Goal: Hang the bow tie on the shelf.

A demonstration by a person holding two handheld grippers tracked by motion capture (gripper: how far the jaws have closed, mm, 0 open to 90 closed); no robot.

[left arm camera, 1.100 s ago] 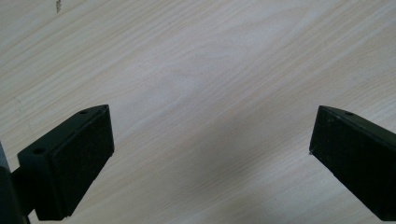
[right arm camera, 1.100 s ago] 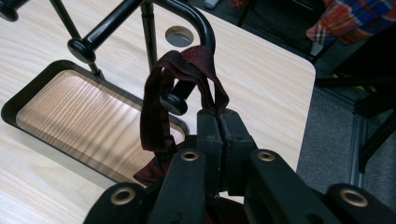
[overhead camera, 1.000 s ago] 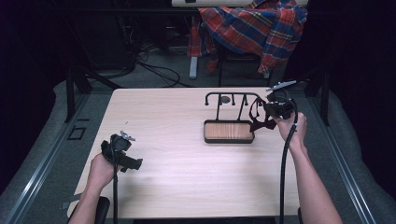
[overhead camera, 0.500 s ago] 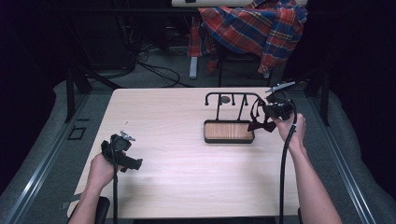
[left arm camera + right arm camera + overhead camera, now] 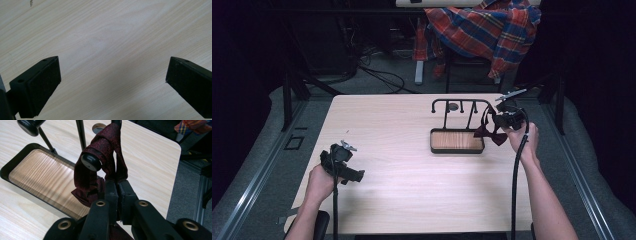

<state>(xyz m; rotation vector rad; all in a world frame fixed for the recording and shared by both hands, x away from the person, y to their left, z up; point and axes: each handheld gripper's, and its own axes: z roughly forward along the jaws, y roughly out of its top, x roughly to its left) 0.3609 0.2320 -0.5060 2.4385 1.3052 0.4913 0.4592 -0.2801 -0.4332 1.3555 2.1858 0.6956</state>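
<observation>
Two tools are on our light wooden worktop in the high view. Our left tool sits near the front left, held in the left hand, tilted over bare wood with its cable trailing back toward the edge. Our right tool is up at the right side, held in the right hand, right beside a black wire stand that rises from a wood-lined tray. A dark red bow tie hangs at the stand's right end, touching the tool. Beyond the worktop a plaid cloth is draped over a chair.

Left gripper view: we see the two black jaws set wide apart, nothing between them, pale wood grain of the worktop underneath.

Right gripper view: our right tool has its jaws pressed together, pinching the strap of the bow tie. The dark red band loops up over a round black knob at the end of a stand arm, and the bow's folded body bunches just below, left of the jaws. The tray lies behind, its wooden floor bare, the stand's uprights rising from its far rim. The worktop's rounded corner shows to the right.
</observation>
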